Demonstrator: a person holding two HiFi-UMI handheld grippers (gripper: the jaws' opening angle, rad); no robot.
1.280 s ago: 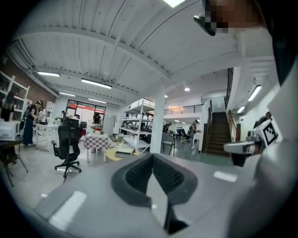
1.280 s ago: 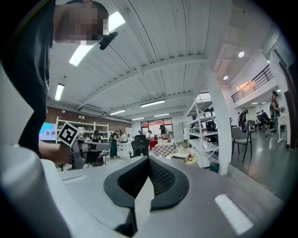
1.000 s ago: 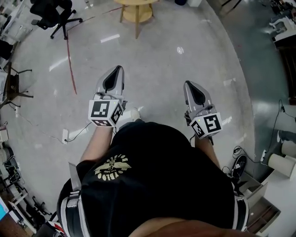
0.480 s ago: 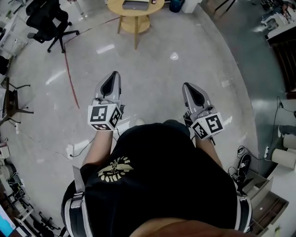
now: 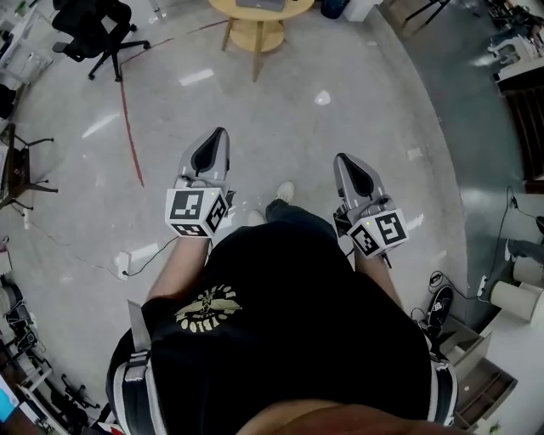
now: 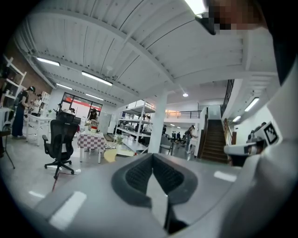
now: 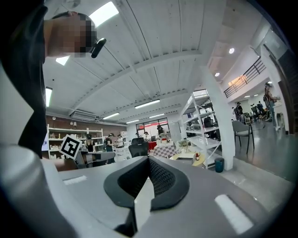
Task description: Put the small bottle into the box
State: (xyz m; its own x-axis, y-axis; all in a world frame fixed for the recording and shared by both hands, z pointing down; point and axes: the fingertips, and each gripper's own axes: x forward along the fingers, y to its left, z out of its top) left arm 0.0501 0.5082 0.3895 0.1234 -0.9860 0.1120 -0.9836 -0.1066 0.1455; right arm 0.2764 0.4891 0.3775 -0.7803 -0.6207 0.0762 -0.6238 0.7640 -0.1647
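No small bottle or box can be made out for certain in any view. In the head view my left gripper (image 5: pixel 219 133) and right gripper (image 5: pixel 342 158) are held out in front of the person's body, above a bare grey floor. Both point forward with their jaws closed to a tip and nothing between them. The left gripper view shows its pads (image 6: pixel 139 174) meeting at the tip, aimed level into a large hall. The right gripper view shows the same, with its pads (image 7: pixel 160 176) together. A round wooden table (image 5: pixel 255 13) stands ahead, and it shows as well in the right gripper view (image 7: pixel 186 156) with small items on it.
A black office chair (image 5: pixel 89 25) stands at the far left, beside a red line (image 5: pixel 132 127) on the floor. A cable and power strip (image 5: pixel 123 262) lie at the left. Shelving (image 7: pixel 205 125), a white pillar (image 6: pixel 158 123) and stairs (image 6: pixel 214 144) stand ahead. The person's shoe (image 5: pixel 285 191) is stepping forward.
The head view has shifted a little as the person walks, and a leg and shoe now show between the grippers. Both grippers keep their pose and stay shut.
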